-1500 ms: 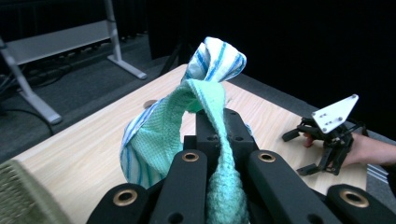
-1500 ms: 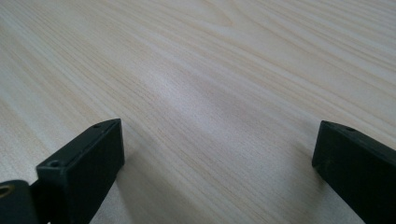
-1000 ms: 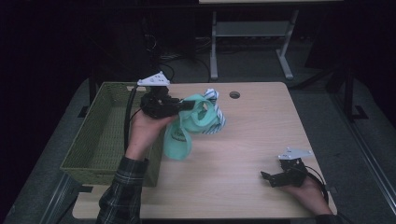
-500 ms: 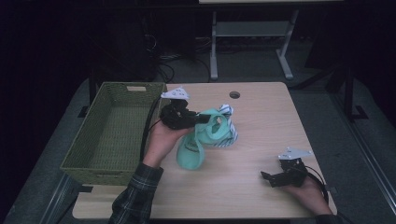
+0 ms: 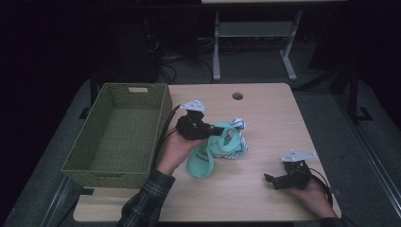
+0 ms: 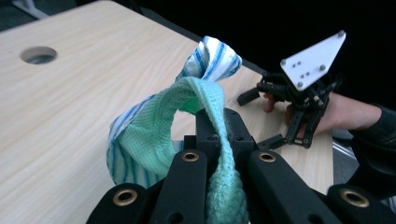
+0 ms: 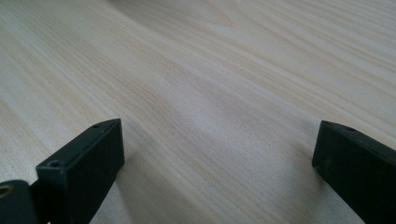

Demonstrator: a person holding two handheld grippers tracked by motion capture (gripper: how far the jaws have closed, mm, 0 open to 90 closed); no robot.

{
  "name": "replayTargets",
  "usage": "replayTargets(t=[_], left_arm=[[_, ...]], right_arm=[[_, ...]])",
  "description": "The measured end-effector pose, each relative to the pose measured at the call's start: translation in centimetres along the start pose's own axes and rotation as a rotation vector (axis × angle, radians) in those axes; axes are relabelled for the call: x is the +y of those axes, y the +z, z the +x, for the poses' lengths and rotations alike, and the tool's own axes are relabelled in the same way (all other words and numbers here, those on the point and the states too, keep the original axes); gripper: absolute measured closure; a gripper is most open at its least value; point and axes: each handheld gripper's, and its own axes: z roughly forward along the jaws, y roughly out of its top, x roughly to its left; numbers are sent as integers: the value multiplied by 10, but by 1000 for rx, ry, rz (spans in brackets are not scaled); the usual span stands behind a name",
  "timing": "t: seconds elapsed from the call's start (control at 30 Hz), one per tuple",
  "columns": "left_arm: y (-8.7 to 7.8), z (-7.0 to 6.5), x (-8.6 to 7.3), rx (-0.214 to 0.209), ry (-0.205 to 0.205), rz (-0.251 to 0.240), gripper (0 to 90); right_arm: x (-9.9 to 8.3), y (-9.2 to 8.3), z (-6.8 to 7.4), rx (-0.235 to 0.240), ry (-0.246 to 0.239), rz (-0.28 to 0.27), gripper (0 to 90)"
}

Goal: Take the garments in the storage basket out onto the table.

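left gripper (image 5: pixel 208 131), seen from above, clamped on a mint-green cloth (image 5: pixel 203 161) and carried just off the near corner of the green wicker basket (image 5: pixel 80 156), over the wooden table (image 5: pixel 265 113). jaws pressed together on a bunched fold of the green weave, visible in the left gripper view as a rope of cloth (image 6: pixel 219 186) squeezed between the two black arms. pinched at a gathered ridge rather than a flat edge, probably so that the whole piece lifts as one. a loop of the same cloth arched ahead of the jaws, with a blue-and-white striped cloth (image 6: pixel 212 58) tangled through it and riding beyond the tips; whether the striped piece is itself inside the grip cannot be told. below the gripper, the loose tail of the green cloth drooping to the tabletop, suggesting a low carry rather than a clean lift. basket to the side of the gripper, open and holding nothing, likely the destination for the bundle. right gripper (image 5: pixel 279 182) resting low on the table near the front edge, well apart from the cloths, jaws spread wide with bare wood between them in the right gripper view (image 7: pixel 210 196); seemingly parked out of the way and ready to assist.
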Motion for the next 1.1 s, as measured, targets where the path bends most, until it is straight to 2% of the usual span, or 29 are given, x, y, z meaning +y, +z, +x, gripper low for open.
replayTargets(t=[0.37,0.63,1.1], left_arm=[[34,-4,-13,-21,17,63,866],[53,-1,-24,4,40,117,860],[82,6,-47,47,54,209,844]], right_arm=[[0,0,0,0,-1,0,18],[0,0,0,0,-3,0,18],[0,0,0,0,0,-1,18]])
